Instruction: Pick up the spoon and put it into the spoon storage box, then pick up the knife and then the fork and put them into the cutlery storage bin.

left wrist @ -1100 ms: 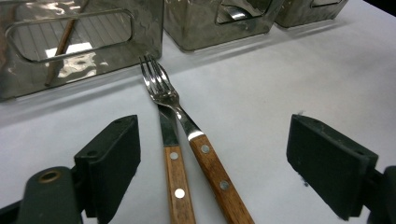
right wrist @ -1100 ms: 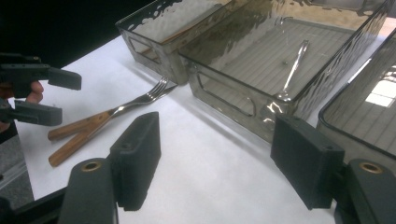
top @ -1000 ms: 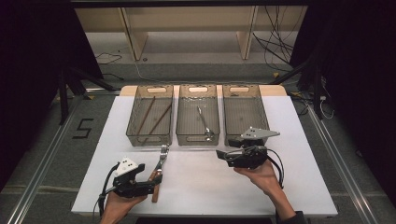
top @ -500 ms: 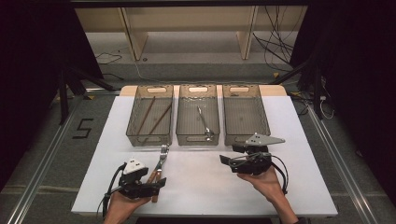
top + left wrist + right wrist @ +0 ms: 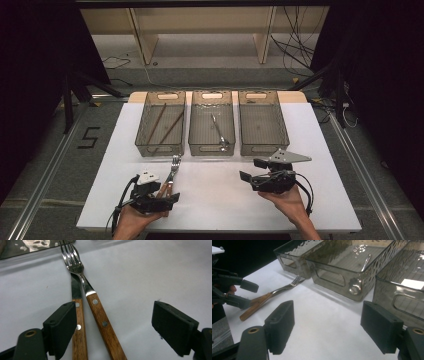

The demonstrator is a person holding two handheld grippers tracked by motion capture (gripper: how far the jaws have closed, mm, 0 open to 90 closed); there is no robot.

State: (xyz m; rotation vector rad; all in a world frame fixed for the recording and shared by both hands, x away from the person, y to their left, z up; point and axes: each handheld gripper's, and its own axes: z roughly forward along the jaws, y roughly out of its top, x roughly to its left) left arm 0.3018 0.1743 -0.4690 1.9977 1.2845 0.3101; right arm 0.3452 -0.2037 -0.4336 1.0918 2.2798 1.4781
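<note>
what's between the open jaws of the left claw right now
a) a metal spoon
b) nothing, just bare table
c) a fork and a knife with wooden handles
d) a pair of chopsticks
c: in the left gripper view the left claw stands open around the fork and the knife, whose wooden handles lie side by side on the white table.

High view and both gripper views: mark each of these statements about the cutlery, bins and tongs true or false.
1. The fork and knife lie on the white table. True.
2. The left tongs are clamped on the fork handle. False: their jaws stand open around both wooden handles, not pressing.
3. The middle bin holds a metal utensil. True.
4. The right tongs hold a spoon. False: they are open with nothing between the jaws, which have just been opening.
5. The right bin holds two wooden-handled pieces. False: those lie in the left bin.
</note>
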